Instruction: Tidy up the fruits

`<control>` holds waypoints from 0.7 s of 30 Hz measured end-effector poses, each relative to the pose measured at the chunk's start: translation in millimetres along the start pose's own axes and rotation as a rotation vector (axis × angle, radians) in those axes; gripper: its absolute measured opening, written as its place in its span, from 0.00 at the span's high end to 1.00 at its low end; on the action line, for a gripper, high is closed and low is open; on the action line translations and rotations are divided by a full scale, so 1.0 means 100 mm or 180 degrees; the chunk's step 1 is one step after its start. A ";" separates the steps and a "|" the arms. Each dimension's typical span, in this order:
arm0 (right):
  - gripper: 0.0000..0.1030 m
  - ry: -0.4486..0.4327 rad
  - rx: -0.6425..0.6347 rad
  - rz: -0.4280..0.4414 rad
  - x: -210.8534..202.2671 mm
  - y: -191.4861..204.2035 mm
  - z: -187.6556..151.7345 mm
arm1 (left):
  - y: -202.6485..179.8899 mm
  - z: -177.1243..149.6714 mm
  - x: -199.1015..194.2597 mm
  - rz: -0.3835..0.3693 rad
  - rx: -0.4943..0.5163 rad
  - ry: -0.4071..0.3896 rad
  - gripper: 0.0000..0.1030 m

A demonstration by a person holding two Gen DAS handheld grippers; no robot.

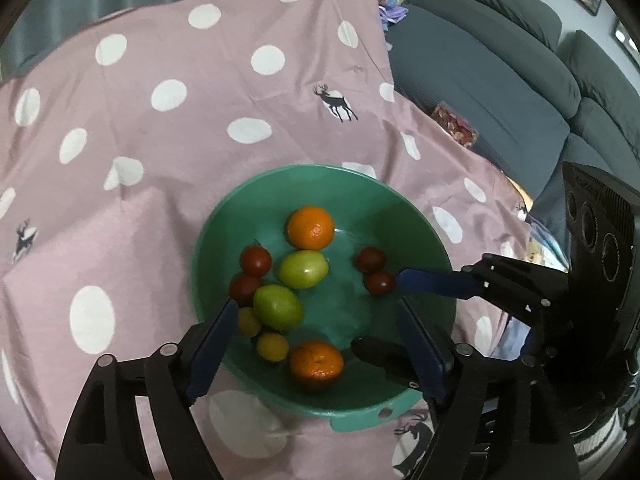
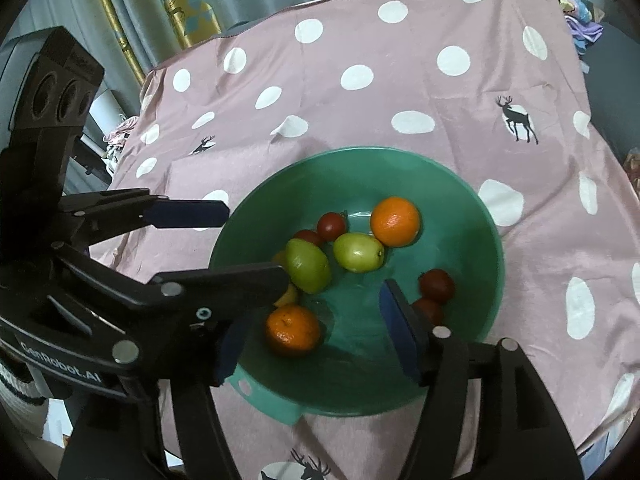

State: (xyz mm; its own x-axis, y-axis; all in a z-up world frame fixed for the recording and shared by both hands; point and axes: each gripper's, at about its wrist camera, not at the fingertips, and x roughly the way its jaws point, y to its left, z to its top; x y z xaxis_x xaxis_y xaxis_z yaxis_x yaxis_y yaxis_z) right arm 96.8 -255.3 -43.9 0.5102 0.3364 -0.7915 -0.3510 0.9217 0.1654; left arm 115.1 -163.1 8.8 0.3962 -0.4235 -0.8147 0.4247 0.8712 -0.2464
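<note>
A green bowl [image 1: 224,220] [image 2: 472,208] stands on a pink dotted cloth. It holds two oranges [image 1: 311,227] [image 2: 395,221], two green fruits [image 1: 303,269] [image 2: 357,251], several dark red tomatoes [image 1: 256,261] [image 2: 437,285] and small yellow fruits [image 1: 272,346]. My left gripper [image 1: 316,312] is open over the bowl's near side, straddling the near orange [image 1: 316,364] [image 2: 293,330]. My right gripper [image 2: 312,308] is open over the bowl too. In the left wrist view the right gripper [image 1: 390,312] reaches in from the right, its upper fingertip [image 1: 404,278] touching or next to a tomato [image 1: 380,282].
The pink cloth [image 1: 160,140] [image 2: 360,60] with white dots and deer covers the table. A grey sofa [image 1: 500,80] lies to the right with a snack packet [image 1: 454,124] on it. Curtains [image 2: 180,8] hang behind the table.
</note>
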 end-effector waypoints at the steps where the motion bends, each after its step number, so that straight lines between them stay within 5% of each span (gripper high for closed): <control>1: 0.35 -0.0007 0.0002 -0.0013 -0.02 0.01 0.00 | -0.01 0.00 -0.01 0.0018 0.0001 -0.0011 0.19; 8: 0.15 -0.0029 0.0009 -0.0155 -0.11 0.04 -0.02 | -0.03 -0.04 -0.12 0.0228 0.0036 -0.0069 0.09; 21: 0.00 -0.0256 -0.0065 -0.0406 -0.42 0.12 -0.07 | -0.13 -0.13 -0.47 0.0540 0.0064 -0.0317 0.01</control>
State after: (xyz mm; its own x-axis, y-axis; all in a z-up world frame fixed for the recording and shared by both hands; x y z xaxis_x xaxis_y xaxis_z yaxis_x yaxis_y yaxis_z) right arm 65.5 -259.6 -12.7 0.6127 0.2319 -0.7555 -0.2947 0.9541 0.0539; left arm 80.3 -151.4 43.8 0.5417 -0.2943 -0.7874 0.3606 0.9275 -0.0986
